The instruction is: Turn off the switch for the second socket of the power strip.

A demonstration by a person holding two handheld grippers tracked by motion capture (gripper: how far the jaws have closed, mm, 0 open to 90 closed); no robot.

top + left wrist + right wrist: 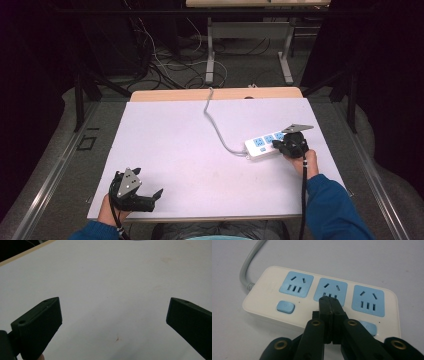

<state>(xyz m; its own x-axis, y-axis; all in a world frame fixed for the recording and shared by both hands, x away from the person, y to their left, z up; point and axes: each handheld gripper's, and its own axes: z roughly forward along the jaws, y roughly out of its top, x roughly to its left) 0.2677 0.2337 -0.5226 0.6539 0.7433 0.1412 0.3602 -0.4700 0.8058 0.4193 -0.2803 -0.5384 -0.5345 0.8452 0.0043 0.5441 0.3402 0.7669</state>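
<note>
Grippers sit at opposite near corners of the white table (pixel 190 150), one in each of the person's hands. At the left, the left gripper (pixel 150 199) rests low by the near edge with its jaws spread wide and nothing between them; its own view has bare tabletop ahead. Well apart from it, toward the right, lies one white power strip (pixel 262 145) with its long axis running left to right and slightly away, its single grey cord (pixel 216 125) trailing off the far edge. It carries three blue sockets and, as far as shows, a blue button below each. The right gripper (pixel 329 301) is much the nearer: its jaws are pressed together, empty, tips poised over the middle socket (pixel 330 291), probably at that socket's button, which they hide.
</note>
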